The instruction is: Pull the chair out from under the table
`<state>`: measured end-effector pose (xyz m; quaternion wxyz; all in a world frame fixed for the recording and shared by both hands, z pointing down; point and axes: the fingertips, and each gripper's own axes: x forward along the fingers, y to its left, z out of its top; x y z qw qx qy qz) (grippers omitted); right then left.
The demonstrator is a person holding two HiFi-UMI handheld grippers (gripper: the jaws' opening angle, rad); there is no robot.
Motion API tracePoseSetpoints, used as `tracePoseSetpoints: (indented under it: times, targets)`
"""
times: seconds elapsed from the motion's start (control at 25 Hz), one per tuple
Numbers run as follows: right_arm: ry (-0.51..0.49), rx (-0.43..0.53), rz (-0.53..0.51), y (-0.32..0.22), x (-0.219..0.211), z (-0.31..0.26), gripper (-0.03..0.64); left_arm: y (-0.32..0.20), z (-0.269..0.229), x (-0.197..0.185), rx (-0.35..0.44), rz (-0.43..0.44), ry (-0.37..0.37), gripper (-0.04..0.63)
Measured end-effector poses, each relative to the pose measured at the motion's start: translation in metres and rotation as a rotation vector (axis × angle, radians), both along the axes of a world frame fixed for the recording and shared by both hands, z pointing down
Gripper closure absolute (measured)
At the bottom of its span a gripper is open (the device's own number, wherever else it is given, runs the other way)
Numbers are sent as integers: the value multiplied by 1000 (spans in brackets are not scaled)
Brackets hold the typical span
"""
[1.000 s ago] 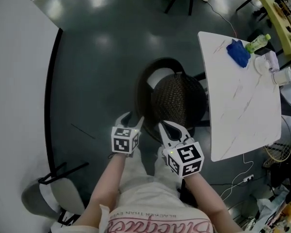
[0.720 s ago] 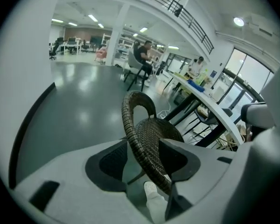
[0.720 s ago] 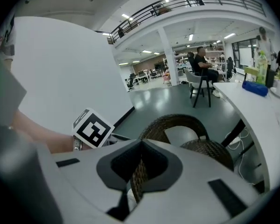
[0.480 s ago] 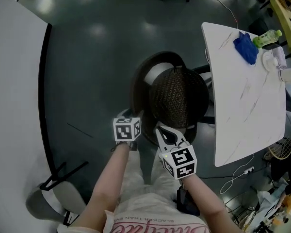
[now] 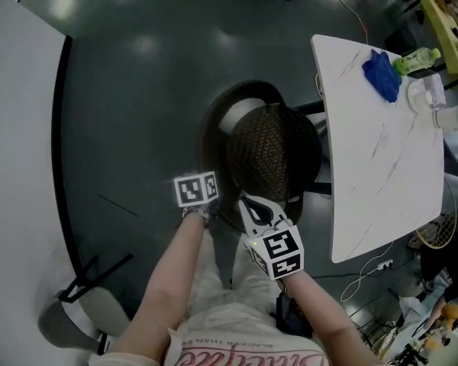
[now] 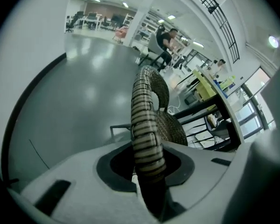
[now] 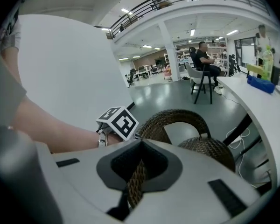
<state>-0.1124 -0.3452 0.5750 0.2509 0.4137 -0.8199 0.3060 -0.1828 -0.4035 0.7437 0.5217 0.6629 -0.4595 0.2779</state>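
Observation:
A dark wicker chair (image 5: 271, 155) with a curved back rim (image 5: 211, 132) stands beside the white marble-look table (image 5: 382, 166), its seat partly under the table's edge. My left gripper (image 5: 208, 209) points steeply down onto the near left of the rim. Its jaws are closing, with the striped rim (image 6: 147, 125) between them and filling their notch, in the left gripper (image 6: 149, 174) view. My right gripper (image 5: 253, 206) sits on the near part of the rim, and in the right gripper (image 7: 135, 185) view its jaws are shut on the woven rim (image 7: 139, 171).
On the table's far end lie a blue cloth (image 5: 383, 78), a green bottle (image 5: 416, 59) and white cups (image 5: 443, 113). A white cable (image 5: 366, 280) trails on the floor by the table. Another chair (image 5: 84, 311) stands at lower left, beside a white wall (image 5: 15, 128).
Both grippers have come down onto the chair's back rim. The left one rolled, so its marker cube faces up, and its jaws are hidden below it.

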Motion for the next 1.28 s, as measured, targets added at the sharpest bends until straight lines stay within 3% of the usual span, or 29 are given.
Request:
tracePoseSetpoints:
  times: [0.16,0.76,1.28]
  targets:
    - [19,-12,-3,1,-1,4,614,-1,0,-1,-12,-58,16,548]
    - [55,-32,-63,26,-41,-7,614,0,-1,-9,-46,-90,6,561]
    - [57,-17,-139,27,-91,-9,614,2,-1,-113,-43,-150,-58,566]
